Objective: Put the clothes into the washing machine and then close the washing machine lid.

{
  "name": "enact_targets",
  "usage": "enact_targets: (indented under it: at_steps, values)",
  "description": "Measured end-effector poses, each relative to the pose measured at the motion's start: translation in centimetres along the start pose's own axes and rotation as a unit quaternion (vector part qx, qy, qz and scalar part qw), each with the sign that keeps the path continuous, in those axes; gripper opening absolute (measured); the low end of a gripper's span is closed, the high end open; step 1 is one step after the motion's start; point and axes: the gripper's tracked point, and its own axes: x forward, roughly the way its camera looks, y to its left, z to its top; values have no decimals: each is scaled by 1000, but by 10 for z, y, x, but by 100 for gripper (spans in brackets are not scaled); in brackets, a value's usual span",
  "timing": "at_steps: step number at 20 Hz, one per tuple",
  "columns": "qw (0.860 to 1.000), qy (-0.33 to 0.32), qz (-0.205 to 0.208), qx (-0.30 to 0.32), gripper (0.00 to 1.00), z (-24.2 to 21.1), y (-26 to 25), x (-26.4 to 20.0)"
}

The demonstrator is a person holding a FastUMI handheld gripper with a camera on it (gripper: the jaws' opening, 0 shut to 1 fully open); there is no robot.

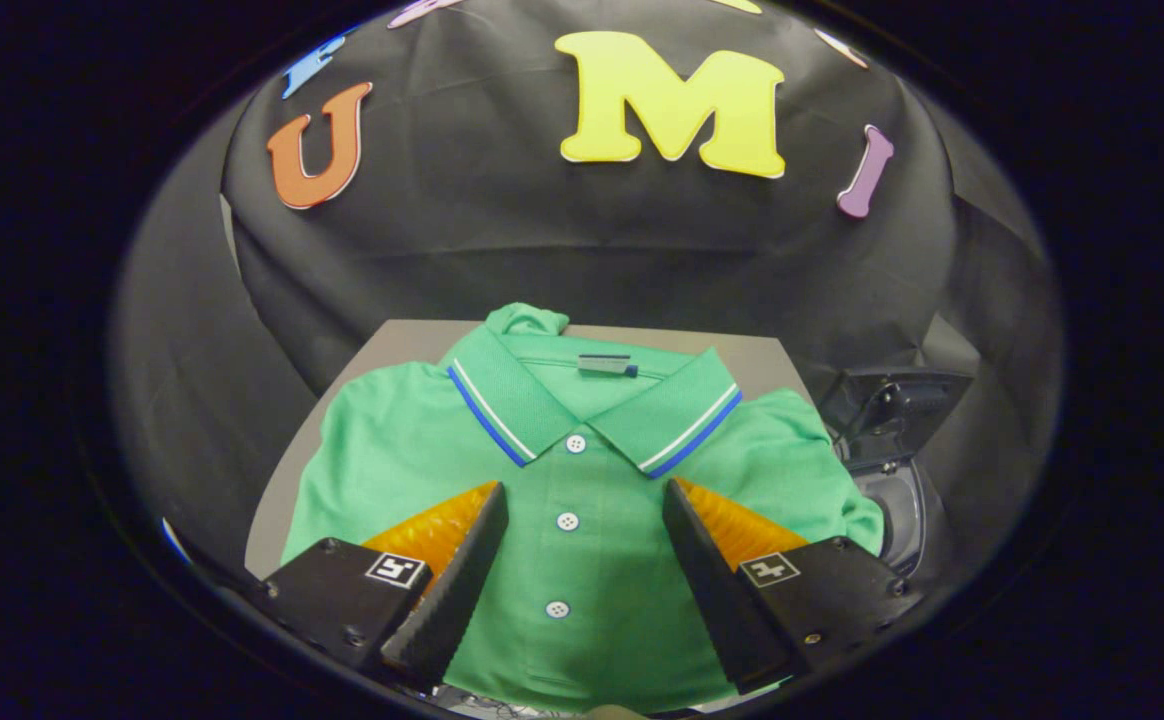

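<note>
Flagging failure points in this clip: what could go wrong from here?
The gripper is open above the folded green polo shirt, so it may pinch only the top layer and let the shirt unfold. The washing machine sits beside the shirt; trailing fabric could snag on its rim.

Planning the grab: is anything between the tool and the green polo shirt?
Nothing visible. The tool is open above the folded green polo shirt, its fingers either side of the button placket. The shirt lies flat on the table, with the washing machine beside it.
</note>
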Motion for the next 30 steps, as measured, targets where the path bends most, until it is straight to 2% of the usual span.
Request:
enact_targets:
  at_steps: [6,10,11,15,16,17,23,27,30]
  values:
    - [1000,-11,6,-9,99,0,0,-1]
    - [999,20,10,-27,96,-1,2,-2]
    - [999,22,7,-27,84,-1,0,-2]
    - [997,43,-5,-59,27,2,-1,1]
    - [997,50,-8,-60,22,3,-2,-1]
    - [997,52,-10,-55,12,4,-4,-4]
    - [997,43,54,-45,8,-19,-14,-33]
    - [994,-13,99,-48,7,-21,-36,-80]
    - [989,-57,138,-8,7,-13,-61,-136]
